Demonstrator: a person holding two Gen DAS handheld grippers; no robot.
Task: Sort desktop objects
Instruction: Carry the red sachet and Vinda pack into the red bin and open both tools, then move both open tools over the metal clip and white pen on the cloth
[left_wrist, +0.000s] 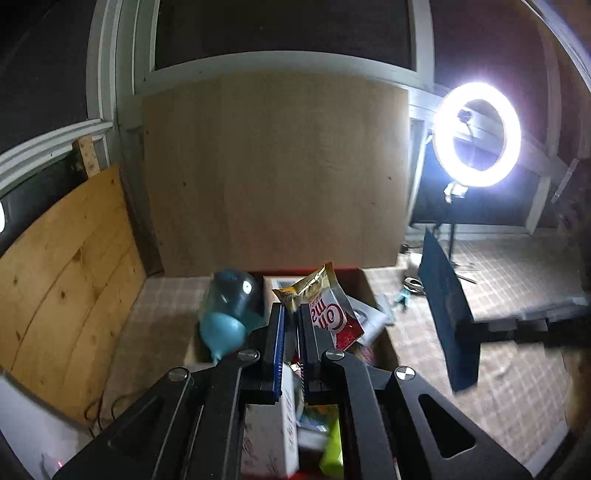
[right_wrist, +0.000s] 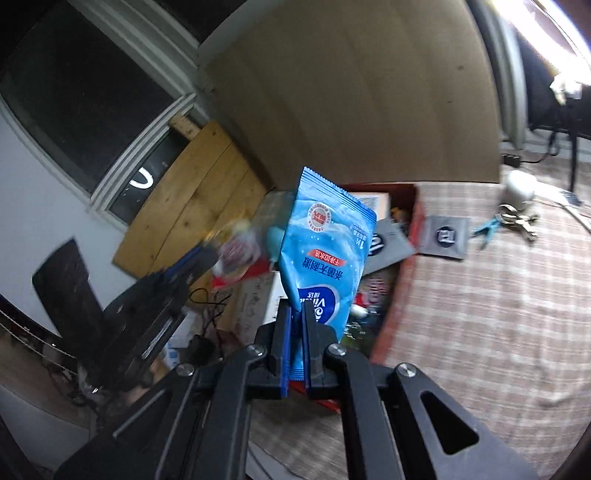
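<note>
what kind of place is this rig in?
Likely a makeshift home recording setup, at night: a ring light on a stand, dark windows, and a checked tablecloth with a red box of household odds and ends.

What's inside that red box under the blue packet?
The red box holds a white carton, grey sachets and colourful packets. The blue packet in the right gripper covers its middle.
</note>
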